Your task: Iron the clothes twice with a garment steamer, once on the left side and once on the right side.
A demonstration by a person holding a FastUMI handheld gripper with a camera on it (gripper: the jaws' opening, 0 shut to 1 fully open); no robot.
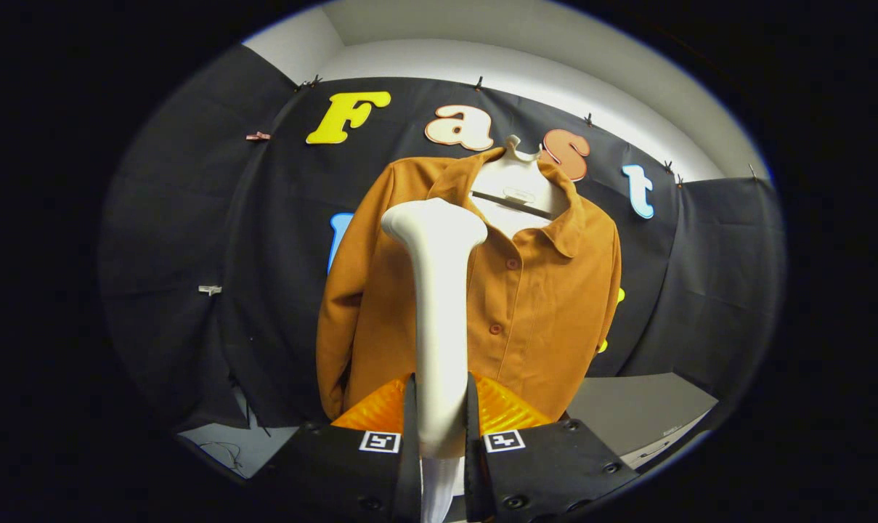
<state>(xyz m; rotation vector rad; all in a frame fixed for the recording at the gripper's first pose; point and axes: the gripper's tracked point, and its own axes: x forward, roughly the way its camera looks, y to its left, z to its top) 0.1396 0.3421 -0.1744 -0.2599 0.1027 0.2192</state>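
An orange-brown buttoned shirt point(540, 290) hangs on a white mannequin torso point(515, 185) against the booth wall. My gripper point(440, 418) is shut on the handle of a white garment steamer point(439, 305), which stands upright between the fingers. The steamer's head point(433, 221) sits in front of the shirt's left chest, just below the collar and left of the button line. Whether the head touches the cloth I cannot tell. The steamer hides part of the shirt's left front.
A grey table point(642, 410) lies below the shirt to the right, with its edge running toward the fingers. Black cloth point(192, 254) covers the wall on both sides. A pale floor patch with a thin cord point(228, 450) lies lower left.
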